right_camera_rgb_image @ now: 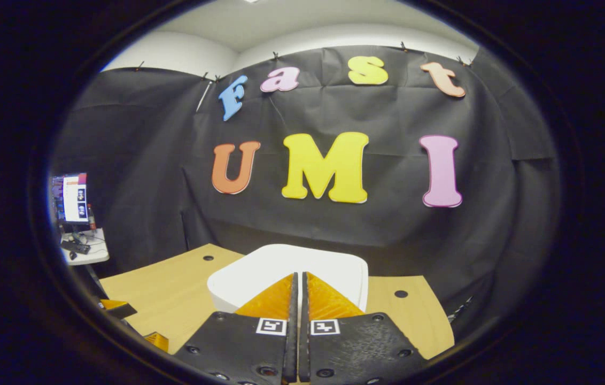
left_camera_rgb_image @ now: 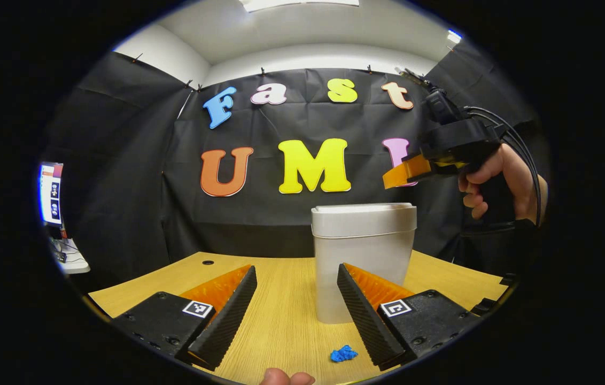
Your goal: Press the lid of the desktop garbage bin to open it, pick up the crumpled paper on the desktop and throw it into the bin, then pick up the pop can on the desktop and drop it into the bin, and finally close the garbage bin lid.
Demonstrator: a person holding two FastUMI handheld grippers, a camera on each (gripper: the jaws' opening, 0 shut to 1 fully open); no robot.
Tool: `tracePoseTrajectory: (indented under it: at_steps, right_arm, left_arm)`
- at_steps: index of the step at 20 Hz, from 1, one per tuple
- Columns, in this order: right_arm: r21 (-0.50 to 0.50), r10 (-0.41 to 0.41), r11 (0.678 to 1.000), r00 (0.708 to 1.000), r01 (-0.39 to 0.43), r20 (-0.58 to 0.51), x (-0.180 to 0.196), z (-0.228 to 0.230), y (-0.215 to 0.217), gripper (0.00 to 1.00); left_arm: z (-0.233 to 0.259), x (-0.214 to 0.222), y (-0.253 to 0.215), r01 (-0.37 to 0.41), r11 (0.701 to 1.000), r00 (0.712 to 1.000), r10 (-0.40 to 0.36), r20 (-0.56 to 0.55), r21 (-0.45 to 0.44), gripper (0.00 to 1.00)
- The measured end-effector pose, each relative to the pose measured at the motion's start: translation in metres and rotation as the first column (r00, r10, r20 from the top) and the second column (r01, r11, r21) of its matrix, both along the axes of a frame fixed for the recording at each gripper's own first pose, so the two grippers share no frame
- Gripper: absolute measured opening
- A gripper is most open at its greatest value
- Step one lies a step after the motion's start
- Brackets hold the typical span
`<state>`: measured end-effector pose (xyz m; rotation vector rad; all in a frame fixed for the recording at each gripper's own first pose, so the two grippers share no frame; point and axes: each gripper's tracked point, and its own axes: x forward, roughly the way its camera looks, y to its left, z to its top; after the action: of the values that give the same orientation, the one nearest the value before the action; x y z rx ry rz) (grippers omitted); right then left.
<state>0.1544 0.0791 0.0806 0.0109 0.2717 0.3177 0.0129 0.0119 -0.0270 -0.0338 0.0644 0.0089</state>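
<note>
The pale desktop bin (left_camera_rgb_image: 360, 267) stands upright on the wooden table (left_camera_rgb_image: 281, 321), its lid (left_camera_rgb_image: 364, 211) closed. A small blue crumpled paper (left_camera_rgb_image: 343, 353) lies in front of it, near the table's front edge. My left gripper (left_camera_rgb_image: 296, 270) is open low over the table, with the bin's left edge between its fingers farther off. In the left gripper view a hand (left_camera_rgb_image: 495, 182) holds my right gripper (left_camera_rgb_image: 390, 179) above the bin's right side. In the right gripper view that gripper (right_camera_rgb_image: 299, 278) is shut with nothing in it, just above the white lid (right_camera_rgb_image: 238, 278).
A monitor (left_camera_rgb_image: 50, 192) and a small white side table (left_camera_rgb_image: 70, 259) stand off to the left. The tabletop has a round cable hole (left_camera_rgb_image: 208, 262) at the back left and another cable hole (right_camera_rgb_image: 401, 293) at the right. A fingertip (left_camera_rgb_image: 286, 378) shows at the bottom edge.
</note>
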Motion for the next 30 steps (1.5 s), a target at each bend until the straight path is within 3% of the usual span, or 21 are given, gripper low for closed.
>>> tracePoseTrajectory:
  at_steps: [11,15,19,21,23,24,25,30]
  right_arm:
    - [0.023,0.085,0.996,0.983,-0.082,-0.165,0.016,-0.045,0.012,0.0]
    - [-0.017,0.086,0.996,0.985,-0.089,-0.148,0.017,-0.041,0.011,0.01]
    - [-0.017,0.051,0.999,0.998,-0.052,-0.037,0.017,-0.021,0.008,0.0]
    - [-0.008,0.047,0.999,0.997,-0.047,0.056,0.01,0.005,0.008,0.27]
    - [-0.009,0.038,0.999,0.985,-0.037,0.169,0.003,0.035,0.006,0.6]
    - [-0.024,0.04,0.999,0.976,-0.036,0.214,-0.001,0.043,0.008,0.92]
    - [-0.036,0.032,0.999,0.971,-0.025,0.235,-0.002,0.048,0.002,0.99]
    - [0.0,-0.007,1.0,0.967,0.007,0.255,-0.009,0.058,-0.011,0.95]
  left_arm:
    - [0.002,-0.001,0.004,-0.02,1.0,1.0,0.02,0.006,0.017,0.98]
    - [-0.002,-0.003,0.005,-0.016,1.0,1.0,0.016,-0.015,0.023,0.98]
    - [-0.001,-0.001,0.006,-0.027,0.998,1.0,0.027,-0.002,0.058,0.98]
    - [0.001,-0.002,0.004,-0.025,0.998,1.0,0.025,0.001,0.056,0.98]
    - [0.006,-0.002,0.004,-0.025,0.998,1.0,0.024,0.011,0.059,0.98]
    - [0.006,-0.002,0.003,-0.023,0.998,1.0,0.022,0.015,0.057,0.98]
    - [0.006,-0.003,0.002,-0.019,0.998,1.0,0.019,0.015,0.052,0.98]
    - [0.007,-0.003,0.003,-0.022,0.998,1.0,0.021,0.019,0.055,0.98]
